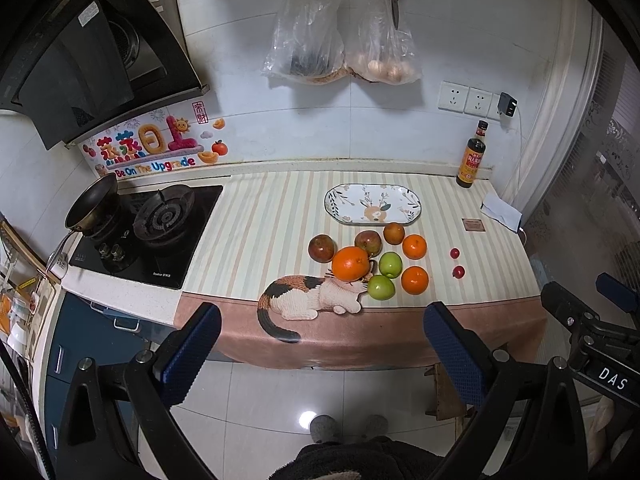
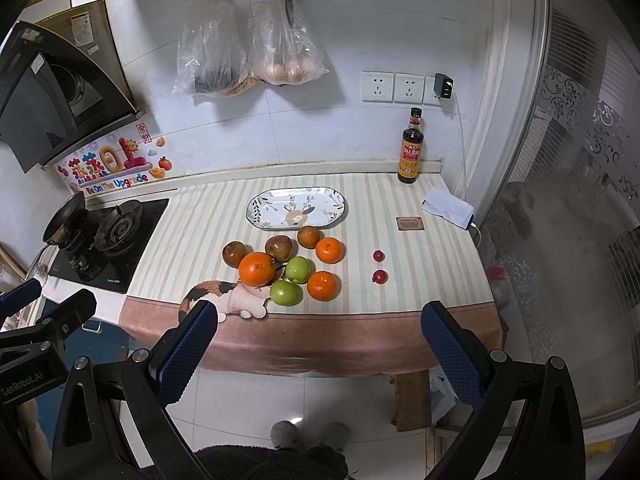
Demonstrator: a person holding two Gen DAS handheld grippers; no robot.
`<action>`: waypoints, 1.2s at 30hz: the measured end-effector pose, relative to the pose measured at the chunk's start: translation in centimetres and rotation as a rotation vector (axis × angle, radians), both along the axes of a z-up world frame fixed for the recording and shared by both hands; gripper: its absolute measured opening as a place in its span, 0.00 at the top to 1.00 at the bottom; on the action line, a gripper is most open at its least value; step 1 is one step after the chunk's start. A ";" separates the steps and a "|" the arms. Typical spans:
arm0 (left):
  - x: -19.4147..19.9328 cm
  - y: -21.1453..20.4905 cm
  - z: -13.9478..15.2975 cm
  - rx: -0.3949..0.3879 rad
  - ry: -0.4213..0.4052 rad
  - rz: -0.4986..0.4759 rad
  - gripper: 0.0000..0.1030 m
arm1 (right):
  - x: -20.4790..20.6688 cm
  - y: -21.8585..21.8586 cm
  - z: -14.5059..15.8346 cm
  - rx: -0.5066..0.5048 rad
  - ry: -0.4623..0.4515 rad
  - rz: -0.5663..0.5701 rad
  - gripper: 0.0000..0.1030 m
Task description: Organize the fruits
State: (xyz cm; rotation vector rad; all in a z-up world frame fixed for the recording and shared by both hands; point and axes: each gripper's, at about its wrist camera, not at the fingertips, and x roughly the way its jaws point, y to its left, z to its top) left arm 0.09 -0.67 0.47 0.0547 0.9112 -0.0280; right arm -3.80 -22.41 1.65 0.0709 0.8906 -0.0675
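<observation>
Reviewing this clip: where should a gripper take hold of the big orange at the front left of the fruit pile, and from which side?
Grip the big orange across its widest middle, coming from above or from its open front-left side. It is round, so any pair of opposite sides would likely do, but a green apple and reddish fruits crowd its right and back. Both grippers are open and well back from it.

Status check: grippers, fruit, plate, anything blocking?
Left gripper and right gripper open, empty, short of counter. Fruit cluster on cloth; plate bare. Path unobstructed.
</observation>
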 end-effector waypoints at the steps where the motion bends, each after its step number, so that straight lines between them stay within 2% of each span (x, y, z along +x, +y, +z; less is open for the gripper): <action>1: 0.0 0.0 0.0 0.001 0.000 0.000 0.00 | 0.0 0.0 0.0 0.000 0.000 0.000 0.00; 9: -0.3 -0.1 0.2 -0.001 0.003 0.001 0.00 | -0.3 0.4 0.8 0.011 0.007 0.005 0.00; 17: -0.3 0.5 0.2 -0.010 0.011 -0.010 0.00 | -0.1 0.3 0.1 0.037 0.013 -0.006 0.00; 22: 1.2 1.7 -0.4 -0.008 -0.039 0.010 0.00 | 0.9 0.5 -0.7 0.087 -0.008 -0.039 0.00; 26: 3.8 3.6 -2.1 0.024 -0.079 0.048 0.00 | 2.7 1.0 -2.5 0.117 -0.023 -0.086 0.00; 29: 6.0 5.0 -4.1 0.045 -0.078 0.060 0.00 | 4.7 1.6 -4.7 0.127 -0.017 -0.120 0.00; 36: 11.9 5.8 -9.9 0.087 0.037 0.034 0.00 | 10.3 1.6 -11.6 0.190 0.106 -0.161 0.00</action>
